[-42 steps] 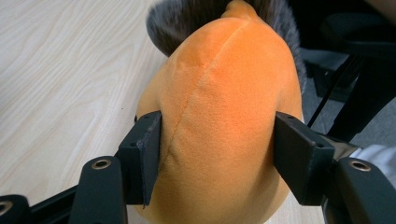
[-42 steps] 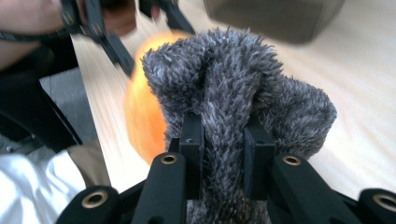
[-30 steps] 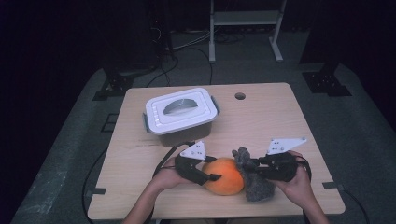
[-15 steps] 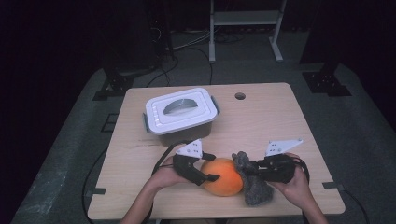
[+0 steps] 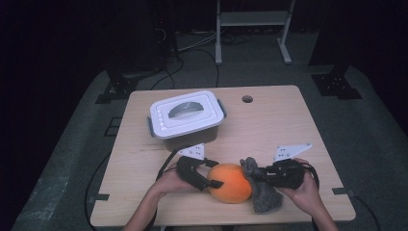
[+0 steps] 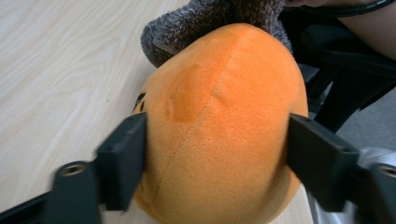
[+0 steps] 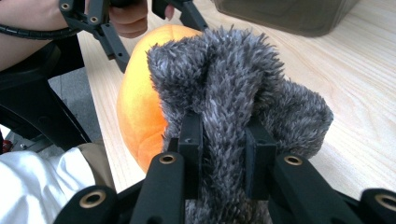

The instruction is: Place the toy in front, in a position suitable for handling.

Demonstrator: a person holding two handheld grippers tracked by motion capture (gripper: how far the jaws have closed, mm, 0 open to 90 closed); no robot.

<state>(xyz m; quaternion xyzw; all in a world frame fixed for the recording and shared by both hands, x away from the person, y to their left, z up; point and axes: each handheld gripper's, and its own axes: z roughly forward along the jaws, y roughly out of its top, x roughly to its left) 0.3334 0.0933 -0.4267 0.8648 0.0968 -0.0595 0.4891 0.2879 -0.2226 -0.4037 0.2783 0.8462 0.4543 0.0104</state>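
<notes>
An orange plush ball (image 5: 231,183) lies near the table's front edge, joined to a grey furry plush part (image 5: 262,192) on its right. My left gripper (image 5: 214,174) reaches it from the left. In the left gripper view its jaws (image 6: 217,154) straddle the orange ball (image 6: 219,116); they have just been opening and stand open at its sides without squeezing it. A shallow dent marks the ball's top. My right gripper (image 5: 255,175) comes from the right. In the right gripper view it (image 7: 224,135) is shut on a fold of the grey fur (image 7: 224,79).
A grey lidded storage box (image 5: 185,115) stands at the back left of the wooden table (image 5: 269,125), close behind my left hand. A small round hole (image 5: 247,99) is in the tabletop near the far edge. Frame legs and cables lie on the dark floor beyond.
The left gripper's jaws have spread wider around the orange ball and the hand has dipped slightly. The right gripper has kept its hold on the grey fur.
</notes>
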